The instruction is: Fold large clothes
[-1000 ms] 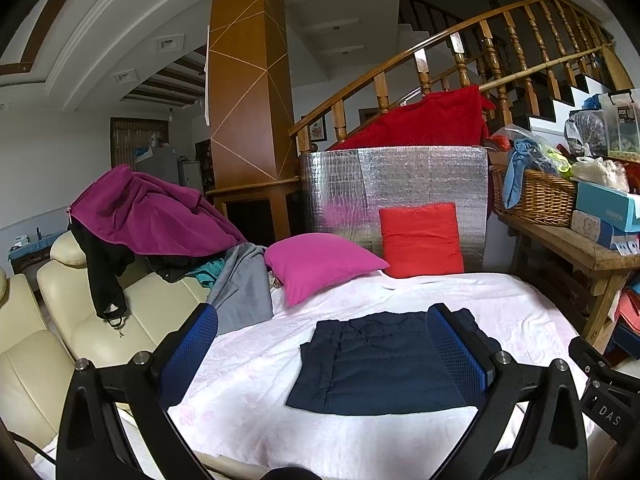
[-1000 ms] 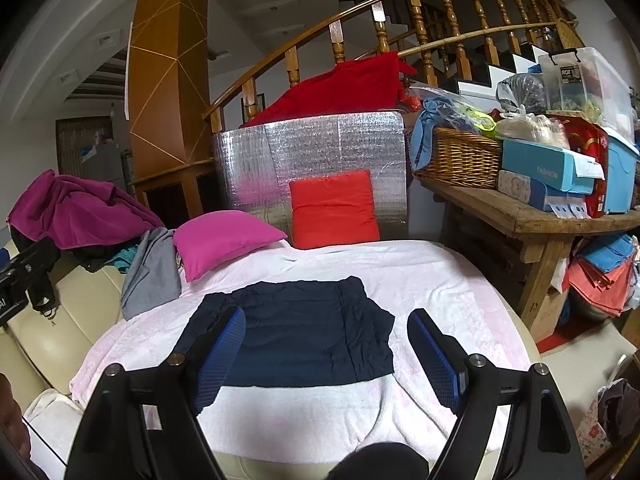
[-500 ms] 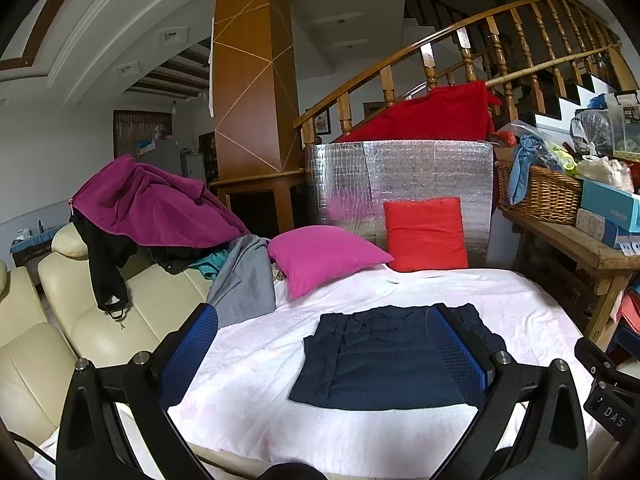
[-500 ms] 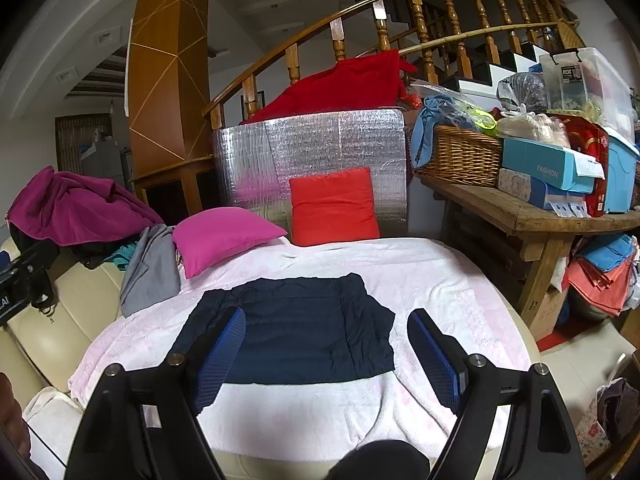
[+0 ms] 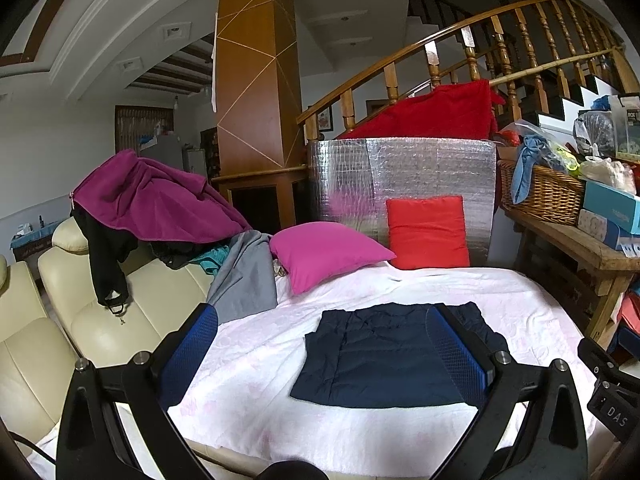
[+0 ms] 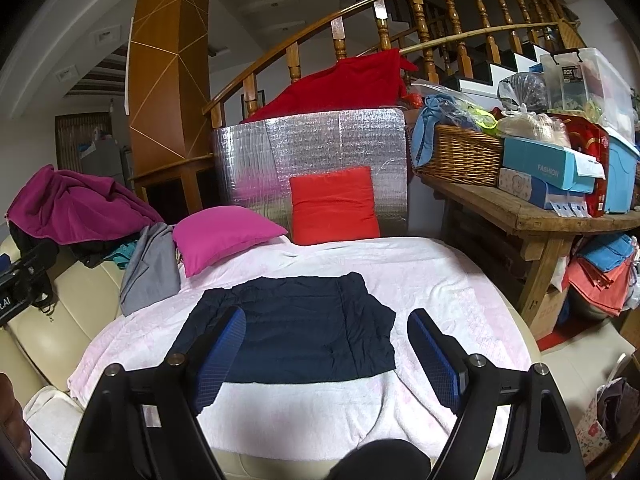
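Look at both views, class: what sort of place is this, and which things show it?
Most likely a home's living room: a cream leather sofa, a wooden staircase banister, and a navy folded garment on a pink-covered surface.

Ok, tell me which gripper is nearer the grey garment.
Left. The left gripper hangs open just right of the grey garment; the right gripper is open farther right, over the navy garment.

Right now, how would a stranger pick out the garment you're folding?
Find the table under a pale pink cover. Near its front lies the folded navy garment, a flat dark rectangle. The pink cushion and red cushion behind it are bright and plump.
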`<state>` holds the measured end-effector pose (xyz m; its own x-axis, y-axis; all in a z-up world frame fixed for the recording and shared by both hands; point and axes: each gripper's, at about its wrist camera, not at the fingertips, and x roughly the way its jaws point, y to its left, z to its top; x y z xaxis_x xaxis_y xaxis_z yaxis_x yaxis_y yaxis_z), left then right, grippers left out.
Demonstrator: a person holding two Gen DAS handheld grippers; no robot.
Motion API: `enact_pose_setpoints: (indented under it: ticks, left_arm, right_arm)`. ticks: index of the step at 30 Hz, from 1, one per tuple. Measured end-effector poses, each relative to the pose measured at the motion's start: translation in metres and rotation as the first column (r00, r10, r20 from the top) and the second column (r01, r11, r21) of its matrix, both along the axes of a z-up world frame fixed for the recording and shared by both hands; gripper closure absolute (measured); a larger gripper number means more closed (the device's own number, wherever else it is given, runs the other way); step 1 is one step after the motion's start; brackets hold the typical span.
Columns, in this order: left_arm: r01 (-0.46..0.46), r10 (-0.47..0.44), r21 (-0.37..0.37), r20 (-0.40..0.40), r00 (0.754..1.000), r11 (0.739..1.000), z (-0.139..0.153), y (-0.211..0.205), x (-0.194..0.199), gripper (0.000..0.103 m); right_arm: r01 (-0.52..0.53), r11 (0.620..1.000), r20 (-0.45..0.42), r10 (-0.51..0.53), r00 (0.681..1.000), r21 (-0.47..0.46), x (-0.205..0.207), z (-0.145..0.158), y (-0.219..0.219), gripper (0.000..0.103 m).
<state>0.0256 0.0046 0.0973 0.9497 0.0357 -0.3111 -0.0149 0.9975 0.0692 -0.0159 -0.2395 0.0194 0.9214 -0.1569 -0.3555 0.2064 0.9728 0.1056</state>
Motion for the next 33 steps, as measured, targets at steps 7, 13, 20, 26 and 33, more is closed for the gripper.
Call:
enact_pose_setpoints:
  ticks: [7, 13, 20, 26, 33]
  left_arm:
    - [0.000, 0.000, 0.000, -0.001, 1.000, 1.000, -0.001, 0.001, -0.001, 0.000]
    - [0.001, -0.001, -0.005, -0.003, 1.000, 1.000, -0.001, 0.003, 0.000, 0.000]
    - [-0.003, 0.003, -0.011, -0.010, 1.000, 1.000, -0.004, 0.006, 0.002, 0.000]
    - [-0.005, 0.005, -0.016, -0.019, 1.000, 1.000, -0.007, 0.009, 0.004, 0.000]
    - [-0.004, 0.004, -0.010, -0.025, 1.000, 1.000, -0.009, 0.012, 0.007, 0.000]
  right_arm:
    - [0.000, 1.000, 0.002, 0.000, 1.000, -0.004, 0.000, 0.000, 0.002, 0.017]
    - [0.001, 1.000, 0.001, -0.001, 1.000, -0.007, 0.001, 0.000, 0.006, 0.017]
    - [-0.005, 1.000, -0.004, 0.005, 1.000, -0.017, 0.003, 0.001, 0.012, 0.017]
    - [-0.008, 1.000, -0.008, 0.008, 1.000, -0.024, 0.006, 0.002, 0.015, 0.017]
    - [-0.007, 0.999, -0.007, 0.007, 1.000, -0.035, 0.011, 0.005, 0.022, 0.017]
